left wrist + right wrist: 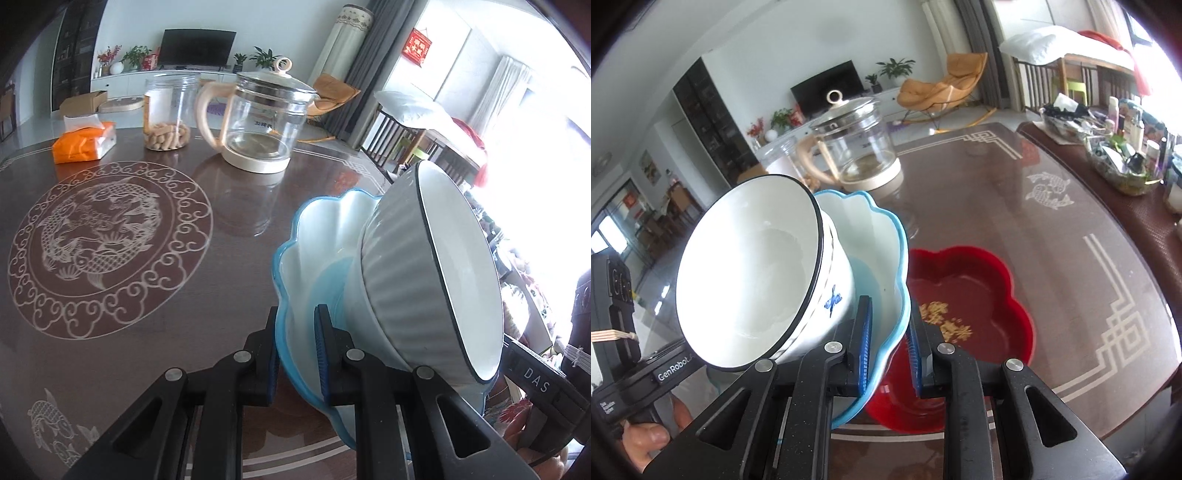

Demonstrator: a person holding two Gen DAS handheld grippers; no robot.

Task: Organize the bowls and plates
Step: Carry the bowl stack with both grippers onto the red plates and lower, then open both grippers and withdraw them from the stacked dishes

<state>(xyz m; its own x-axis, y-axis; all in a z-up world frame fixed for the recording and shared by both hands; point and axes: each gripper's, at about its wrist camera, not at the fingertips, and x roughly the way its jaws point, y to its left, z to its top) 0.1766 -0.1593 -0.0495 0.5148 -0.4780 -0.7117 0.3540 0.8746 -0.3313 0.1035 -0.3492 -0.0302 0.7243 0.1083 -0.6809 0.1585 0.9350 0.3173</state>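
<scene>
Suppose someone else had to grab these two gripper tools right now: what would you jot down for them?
Left gripper: shut on the blue scalloped plate's rim.
Right gripper: shut on the opposite rim.
White bowl sits in that plate; both are tilted, held above the table.
Red flower-shaped plate lies on the table below.
Done: bowl is on the blue plate.
Left: probably set the pair down, perhaps onto the red plate.

both grippers, left (295,354) and right (888,350), are black with slotted arms, round silver screws and ribbed blue pads (864,345). the left's body reads "genrobot"; the right's shows "das" and a rubber band.
</scene>
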